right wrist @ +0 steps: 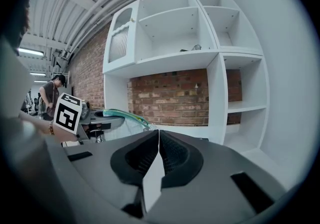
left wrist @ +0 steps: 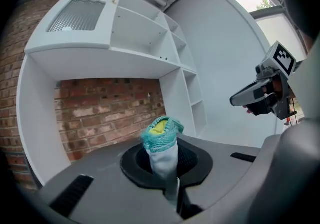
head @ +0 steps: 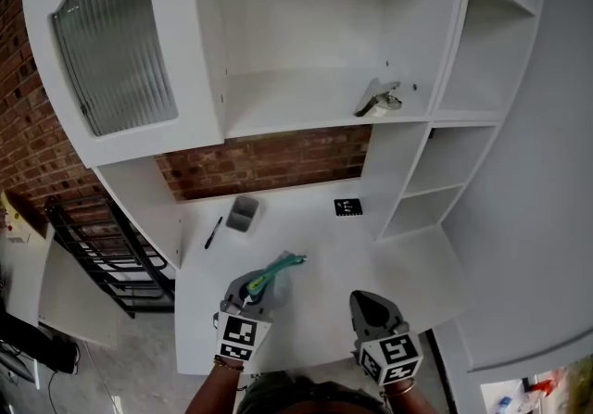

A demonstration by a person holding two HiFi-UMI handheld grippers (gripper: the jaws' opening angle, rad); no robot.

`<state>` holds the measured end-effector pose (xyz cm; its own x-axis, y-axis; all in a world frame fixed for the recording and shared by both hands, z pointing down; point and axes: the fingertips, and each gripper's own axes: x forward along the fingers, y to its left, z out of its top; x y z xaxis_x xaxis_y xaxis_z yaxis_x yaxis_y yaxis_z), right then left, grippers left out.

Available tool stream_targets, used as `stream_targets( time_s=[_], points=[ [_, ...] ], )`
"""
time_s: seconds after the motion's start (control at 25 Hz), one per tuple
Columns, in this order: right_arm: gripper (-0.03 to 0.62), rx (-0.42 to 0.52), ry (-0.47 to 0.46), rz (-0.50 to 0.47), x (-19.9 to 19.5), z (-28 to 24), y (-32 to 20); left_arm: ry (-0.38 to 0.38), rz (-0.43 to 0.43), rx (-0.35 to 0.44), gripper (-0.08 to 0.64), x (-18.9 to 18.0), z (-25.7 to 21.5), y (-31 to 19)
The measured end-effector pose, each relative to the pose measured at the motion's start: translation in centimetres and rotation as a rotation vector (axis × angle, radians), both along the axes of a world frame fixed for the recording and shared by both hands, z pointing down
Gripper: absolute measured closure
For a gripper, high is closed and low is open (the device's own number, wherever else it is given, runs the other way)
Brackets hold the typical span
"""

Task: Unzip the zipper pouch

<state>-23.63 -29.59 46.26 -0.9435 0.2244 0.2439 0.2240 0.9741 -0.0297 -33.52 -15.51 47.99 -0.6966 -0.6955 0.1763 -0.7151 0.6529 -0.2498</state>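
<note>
Within left hand-held gripper (left wrist: 169, 175): translucent zipper pouch (left wrist: 164, 154), teal woven-textured top edge.

Head view steep down; L/R gripper views near-level; all 3 share shelf unit (head: 306, 51).

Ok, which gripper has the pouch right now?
The left gripper, shut on the teal-zippered pouch; the right gripper is shut with nothing in it.

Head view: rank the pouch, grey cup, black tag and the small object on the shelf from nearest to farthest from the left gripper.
1. Pouch, clamped in the left gripper.
2. Grey cup, behind it on the desk.
3. Black tag, farther right.
4. Small object, up on the shelf.
</note>
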Motion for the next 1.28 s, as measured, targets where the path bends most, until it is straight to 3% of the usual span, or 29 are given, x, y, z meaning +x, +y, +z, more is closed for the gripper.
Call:
stream_targets(
  time_s=[0.48,0.72,0.92,1.04,1.28],
  points=[
    [0.591,-0.004,0.012,0.042,0.3,1.3,-1.8,-0.023,-0.052,-0.019,0.558,-8.0,3.7,-0.3],
    [0.591,0.005,0.028,0.046,0.5,1.7,-2.3,0.026,-0.105,0.010,0.558,-11.0,6.0,-0.2],
    [0.591,0.016,0.036,0.053,0.7,1.9,-2.4,0.058,-0.124,-0.012,0.558,-11.4,8.1,0.0],
    [0.591,0.015,0.040,0.064,0.8,2.0,-2.6,0.118,-0.119,-0.010,0.558,-11.1,10.4,-0.1],
    [0.591,0.018,0.047,0.072,1.3,2.1,-2.8,0.189,-0.137,0.031,0.558,-9.8,12.2,0.4]
  ],
)
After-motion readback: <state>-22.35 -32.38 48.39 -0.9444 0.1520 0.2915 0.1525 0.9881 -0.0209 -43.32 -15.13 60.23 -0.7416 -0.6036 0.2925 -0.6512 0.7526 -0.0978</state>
